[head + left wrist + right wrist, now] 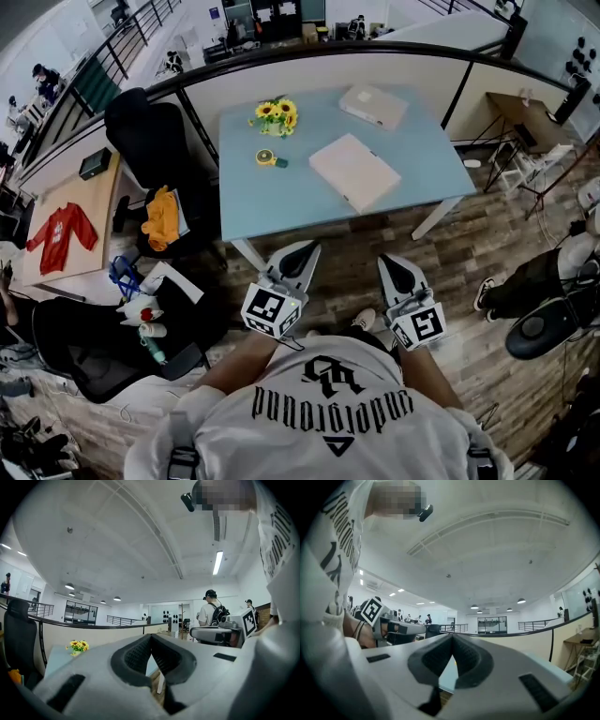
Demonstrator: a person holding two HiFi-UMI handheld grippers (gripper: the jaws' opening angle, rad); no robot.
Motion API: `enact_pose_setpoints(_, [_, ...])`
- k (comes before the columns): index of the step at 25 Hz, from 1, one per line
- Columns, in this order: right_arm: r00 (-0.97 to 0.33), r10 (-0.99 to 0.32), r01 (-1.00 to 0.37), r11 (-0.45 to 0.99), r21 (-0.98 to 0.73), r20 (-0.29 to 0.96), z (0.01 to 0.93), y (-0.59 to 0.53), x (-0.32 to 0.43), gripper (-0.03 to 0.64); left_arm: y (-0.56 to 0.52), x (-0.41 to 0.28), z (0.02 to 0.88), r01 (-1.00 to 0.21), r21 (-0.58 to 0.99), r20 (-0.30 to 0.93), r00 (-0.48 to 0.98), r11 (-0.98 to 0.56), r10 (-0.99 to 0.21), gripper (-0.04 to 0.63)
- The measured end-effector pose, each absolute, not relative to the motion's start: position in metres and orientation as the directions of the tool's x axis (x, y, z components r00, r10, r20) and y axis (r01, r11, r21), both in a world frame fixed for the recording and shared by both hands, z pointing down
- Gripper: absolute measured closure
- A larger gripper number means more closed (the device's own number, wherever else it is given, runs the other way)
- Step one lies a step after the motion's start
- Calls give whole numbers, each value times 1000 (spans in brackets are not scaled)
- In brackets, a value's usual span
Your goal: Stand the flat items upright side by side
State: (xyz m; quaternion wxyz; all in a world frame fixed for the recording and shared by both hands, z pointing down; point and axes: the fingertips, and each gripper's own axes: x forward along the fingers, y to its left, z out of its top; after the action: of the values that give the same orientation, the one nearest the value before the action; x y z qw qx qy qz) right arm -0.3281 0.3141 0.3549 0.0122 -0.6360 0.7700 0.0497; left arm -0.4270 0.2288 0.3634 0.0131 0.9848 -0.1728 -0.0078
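Two flat cream-coloured books lie on the light blue table (253, 202): a large one (354, 171) near the middle and a smaller one (373, 105) at the far right corner. Both grippers hang in front of the table's near edge, over the wooden floor, held close to the person's chest. The left gripper (298, 257) is shut with nothing in it, its tips meeting (151, 637). The right gripper (397, 266) is likewise shut and empty (452, 635). Neither touches a book. In the gripper views only the table's edge and the room beyond show.
A small pot of sunflowers (275, 116) and a yellow tape measure (270, 158) sit on the table's left part. A black office chair (150, 141) stands left of the table, another (84, 347) nearer. A curved partition wall (328, 70) runs behind. A seated person (534, 281) is at the right.
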Motion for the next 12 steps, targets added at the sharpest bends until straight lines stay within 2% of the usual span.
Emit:
enact_pose_setpoints(6, [-203, -974, -979, 199, 46, -101, 354, 306, -306, 611, 220, -407, 367, -355, 28, -11, 935, -935, -355, 586])
enact_pose_setpoints(9, [-204, -973, -978, 200, 52, -106, 355, 301, -290, 609, 213, -392, 369, -367, 28, -6, 930, -930, -367, 542])
enact_pose_setpoints(11, [-207, -973, -978, 202, 55, -106, 355, 296, -277, 607, 208, -378, 370, -376, 34, 2, 927, -926, -376, 486])
enact_pose_setpoints(12, [-211, -972, -977, 206, 51, -101, 356, 293, -269, 578, 205, -371, 371, -382, 38, 6, 924, -923, -382, 457])
